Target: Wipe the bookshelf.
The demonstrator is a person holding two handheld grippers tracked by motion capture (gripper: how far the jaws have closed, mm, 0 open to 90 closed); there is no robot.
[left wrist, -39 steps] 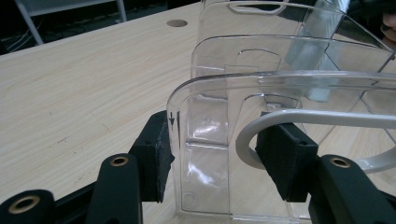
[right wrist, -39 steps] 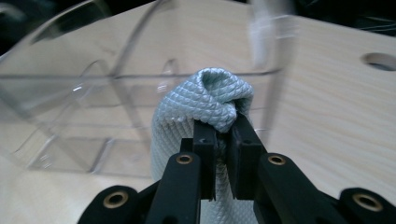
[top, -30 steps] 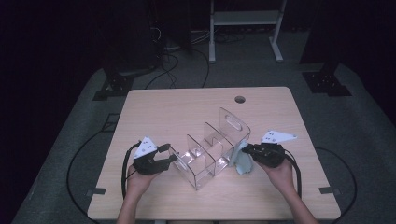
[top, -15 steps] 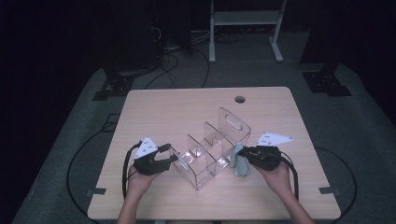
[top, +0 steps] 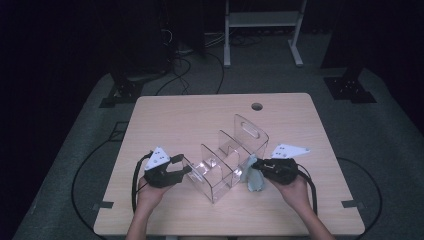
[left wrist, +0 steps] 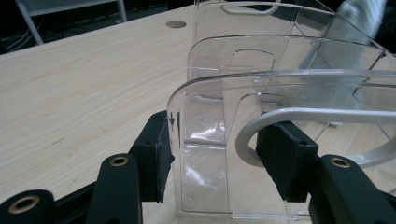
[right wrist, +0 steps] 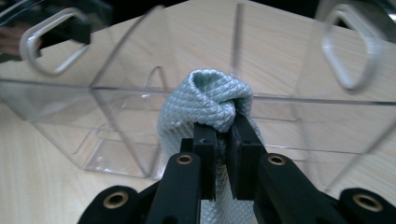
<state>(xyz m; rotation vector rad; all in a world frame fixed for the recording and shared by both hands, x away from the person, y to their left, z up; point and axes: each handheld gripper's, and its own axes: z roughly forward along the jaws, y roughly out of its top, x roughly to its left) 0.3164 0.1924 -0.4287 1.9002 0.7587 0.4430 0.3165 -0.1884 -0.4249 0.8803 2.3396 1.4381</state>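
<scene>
A clear plastic organizer (top: 225, 160) with dividers and handle cut-outs stands on the wooden table (top: 200, 120). My left gripper (top: 184, 166) holds its near end wall (left wrist: 205, 140). One pad presses the wall's outer edge and the other sits in the handle cut-out. My right gripper (top: 254, 165) is shut on a bunched pale green quilted cloth (right wrist: 205, 98). It holds the cloth against the outside of the organizer's long side wall (right wrist: 280, 121). The cloth (top: 254, 181) hangs down to the tabletop beside the organizer. Through the clear walls, the left gripper view shows the cloth (left wrist: 359, 14) blurred.
A round cable hole (top: 257, 106) sits near the table's far edge. Cables trail from both grippers off the near edge. A white stand (top: 260, 30) and dark equipment bases are on the floor beyond the table.
My right gripper has shifted a little left toward the organizer, carrying the cloth with it. The left gripper and the organizer have stayed put.
</scene>
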